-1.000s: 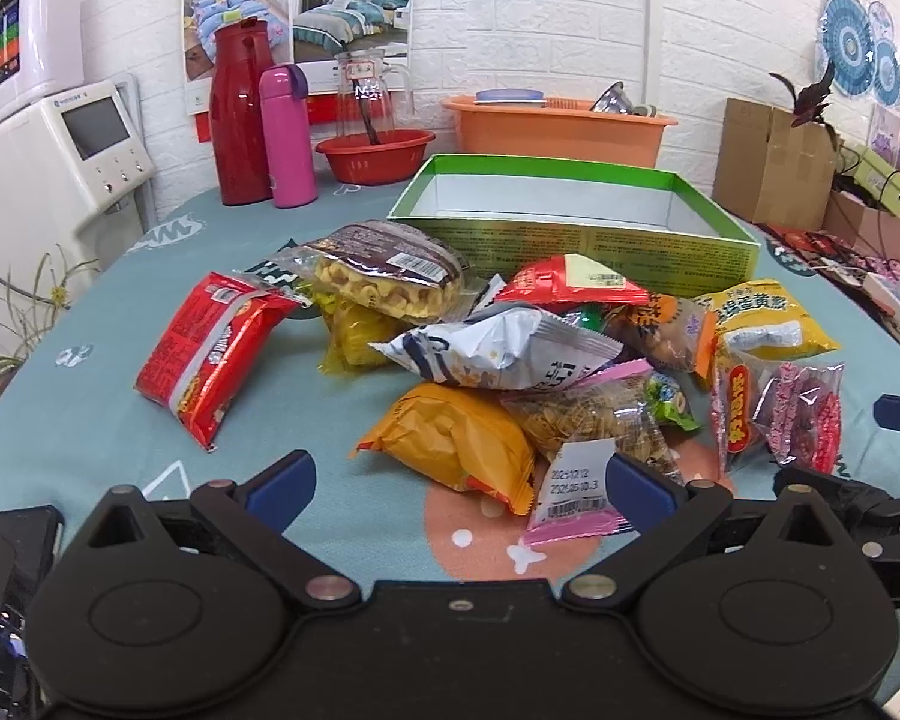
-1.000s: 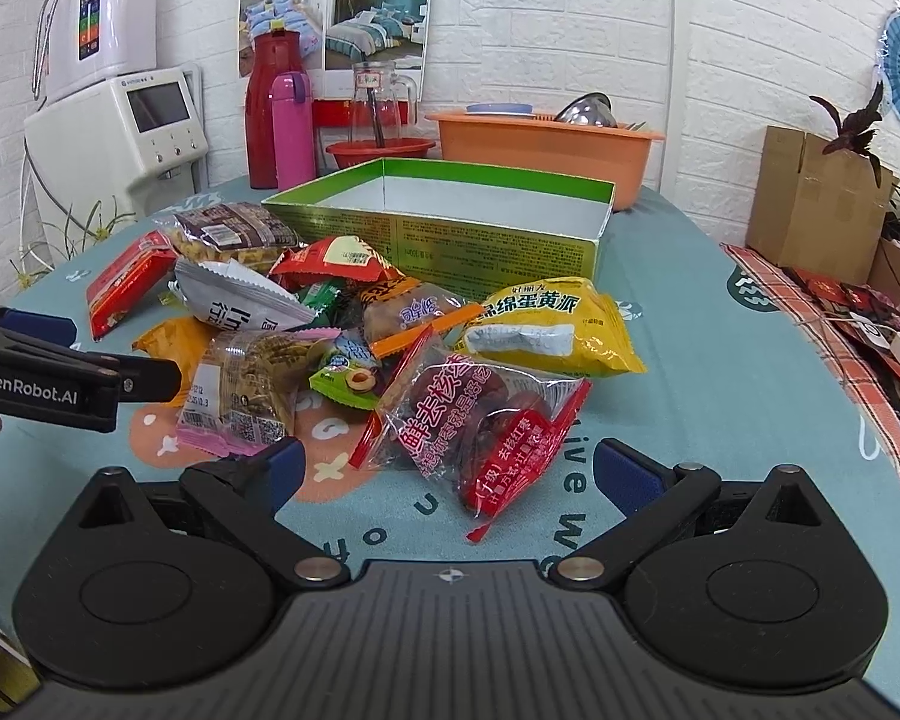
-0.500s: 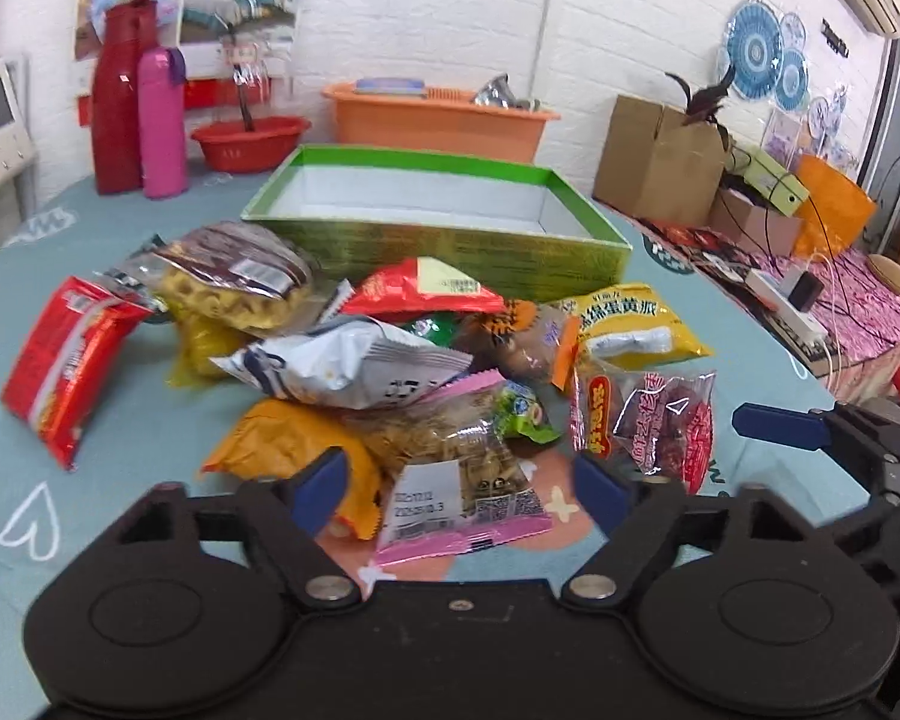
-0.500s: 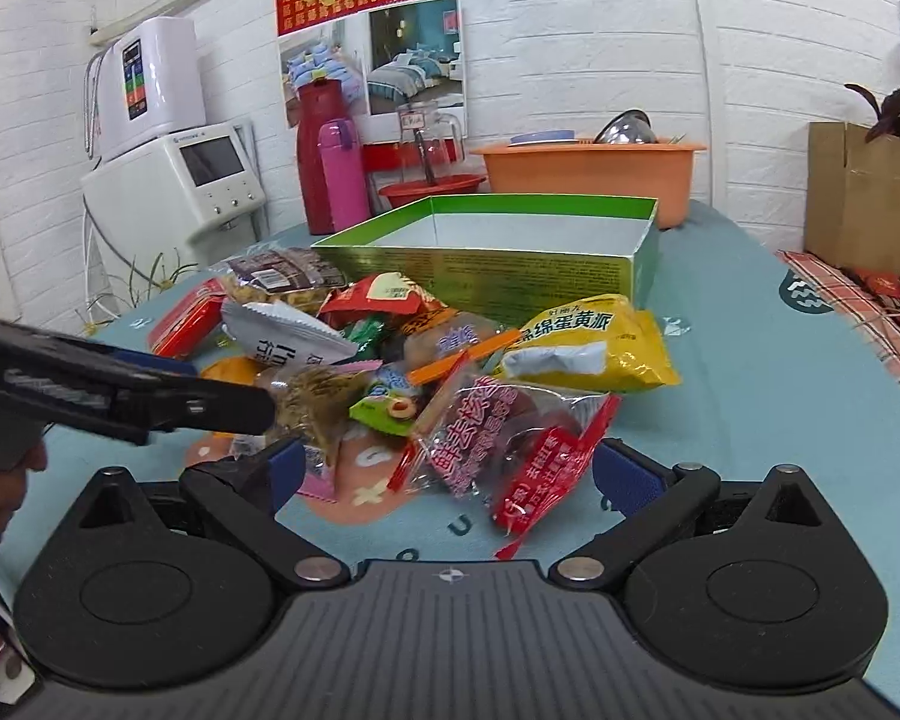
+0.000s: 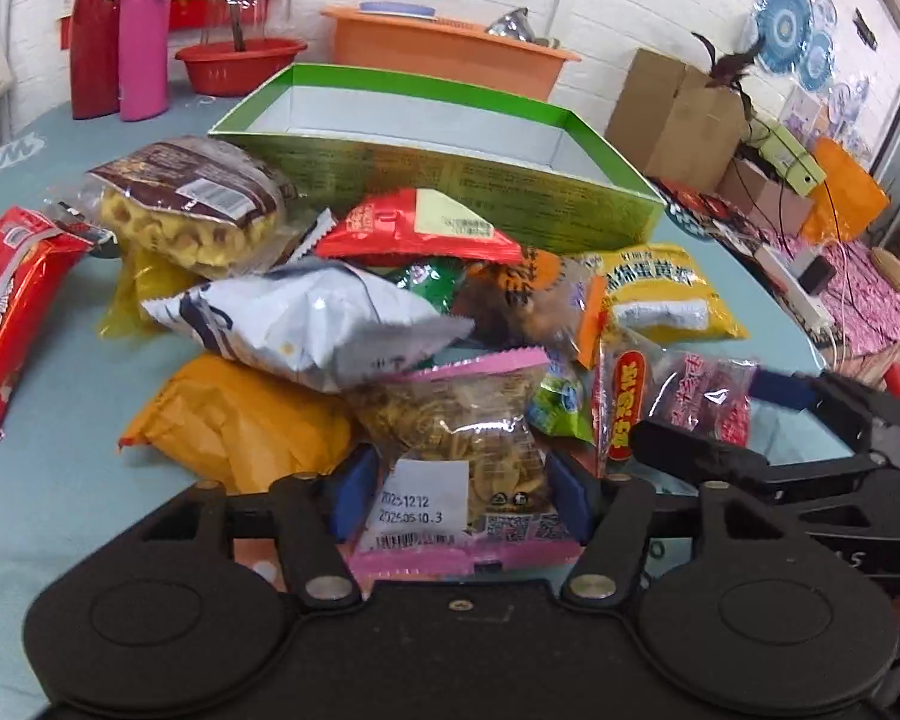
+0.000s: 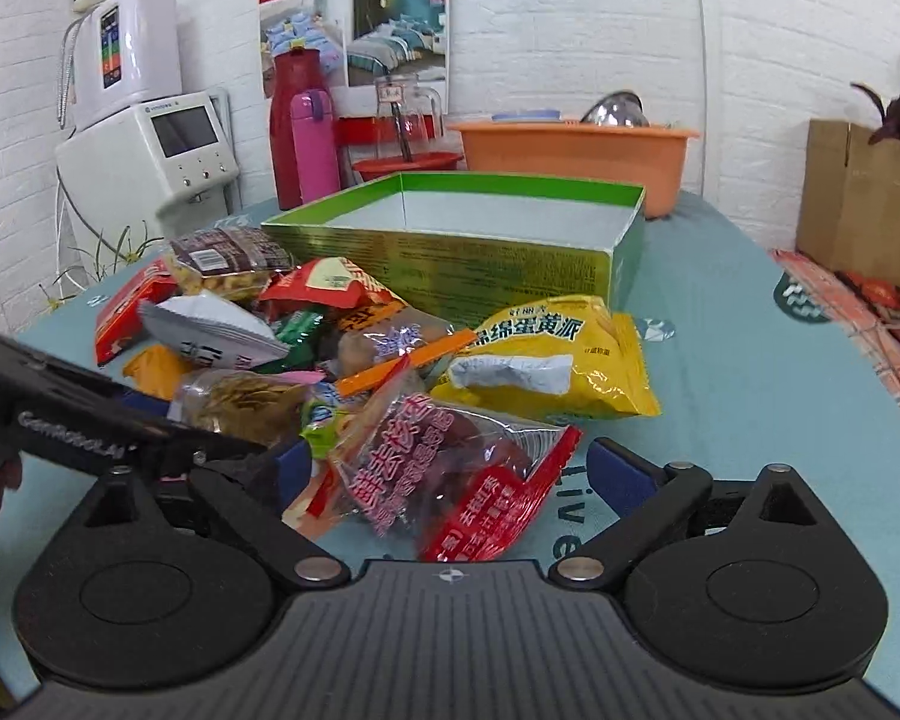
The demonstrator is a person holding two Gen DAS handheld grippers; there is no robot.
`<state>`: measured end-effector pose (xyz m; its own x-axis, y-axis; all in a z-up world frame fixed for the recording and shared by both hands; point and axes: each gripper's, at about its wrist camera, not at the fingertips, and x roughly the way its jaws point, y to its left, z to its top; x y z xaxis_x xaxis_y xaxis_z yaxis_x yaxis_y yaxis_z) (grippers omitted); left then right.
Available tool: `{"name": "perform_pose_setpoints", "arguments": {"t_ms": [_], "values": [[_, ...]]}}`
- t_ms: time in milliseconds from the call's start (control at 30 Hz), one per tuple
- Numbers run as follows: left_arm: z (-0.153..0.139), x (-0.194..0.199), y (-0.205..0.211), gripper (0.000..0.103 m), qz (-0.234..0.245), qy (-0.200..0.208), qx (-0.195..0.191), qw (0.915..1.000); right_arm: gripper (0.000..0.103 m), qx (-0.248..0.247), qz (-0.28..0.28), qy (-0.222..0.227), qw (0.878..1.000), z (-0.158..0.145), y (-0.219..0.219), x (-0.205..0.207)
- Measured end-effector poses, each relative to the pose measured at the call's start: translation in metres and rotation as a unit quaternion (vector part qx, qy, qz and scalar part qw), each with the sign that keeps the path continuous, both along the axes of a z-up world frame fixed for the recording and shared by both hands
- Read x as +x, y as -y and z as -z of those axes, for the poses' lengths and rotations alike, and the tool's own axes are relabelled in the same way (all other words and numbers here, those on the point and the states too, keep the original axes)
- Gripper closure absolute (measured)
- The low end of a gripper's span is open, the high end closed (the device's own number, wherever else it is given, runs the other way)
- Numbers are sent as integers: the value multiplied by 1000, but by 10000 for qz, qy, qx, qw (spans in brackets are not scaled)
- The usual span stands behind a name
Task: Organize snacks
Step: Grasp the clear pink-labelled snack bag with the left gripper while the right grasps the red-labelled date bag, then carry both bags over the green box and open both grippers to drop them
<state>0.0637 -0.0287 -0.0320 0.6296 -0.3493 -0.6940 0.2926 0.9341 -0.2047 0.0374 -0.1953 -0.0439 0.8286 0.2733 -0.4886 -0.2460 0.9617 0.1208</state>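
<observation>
A pile of snack bags lies on the teal table in front of an empty green box (image 5: pixel 438 138), also in the right wrist view (image 6: pixel 468 240). My left gripper (image 5: pixel 459 501) has its blue pads on both sides of the pink-edged clear bag of fried snacks (image 5: pixel 462 438), closing on it. My right gripper (image 6: pixel 450 474) is open, its pads on either side of the red-and-clear bag of dates (image 6: pixel 444 480), which also shows in the left wrist view (image 5: pixel 684 402). The right gripper shows at the right of the left wrist view (image 5: pixel 768 426).
Around the held bags lie a white bag (image 5: pixel 312 324), an orange bag (image 5: pixel 234 420), a red bag (image 5: pixel 6 312), a yellow bag (image 6: pixel 546 354) and others. Behind the box stand a red flask (image 6: pixel 297 126), a pink bottle (image 6: pixel 315 144) and an orange basin (image 6: pixel 576 150).
Both grippers have moved forward into the pile. The left jaws have narrowed around the pink-edged bag; the right jaws now straddle the bag of dates.
</observation>
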Motion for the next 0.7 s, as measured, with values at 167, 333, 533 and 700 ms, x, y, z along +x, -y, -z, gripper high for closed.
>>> {"name": "perform_pose_setpoints", "arguments": {"t_ms": [167, 333, 533, 700], "values": [[-1, 0, 4, 11, 80, 59, 147, 9998, 0, 307, -289, -171, 9990, 2, 3, -5], [1, -1, 7, 27, 12, 246, 261, 9994, 2, 262, -263, -222, 9991, 5, -2, 0], [-10, -25, -5, 34, 207, 166, -29, 9996, 27, 214, -393, -50, 9990, -3, -3, -25], [-51, -36, -9, 35, 612, 578, -421, 9956, 28, 285, -396, 522, 9974, -38, 3, -44]]}}
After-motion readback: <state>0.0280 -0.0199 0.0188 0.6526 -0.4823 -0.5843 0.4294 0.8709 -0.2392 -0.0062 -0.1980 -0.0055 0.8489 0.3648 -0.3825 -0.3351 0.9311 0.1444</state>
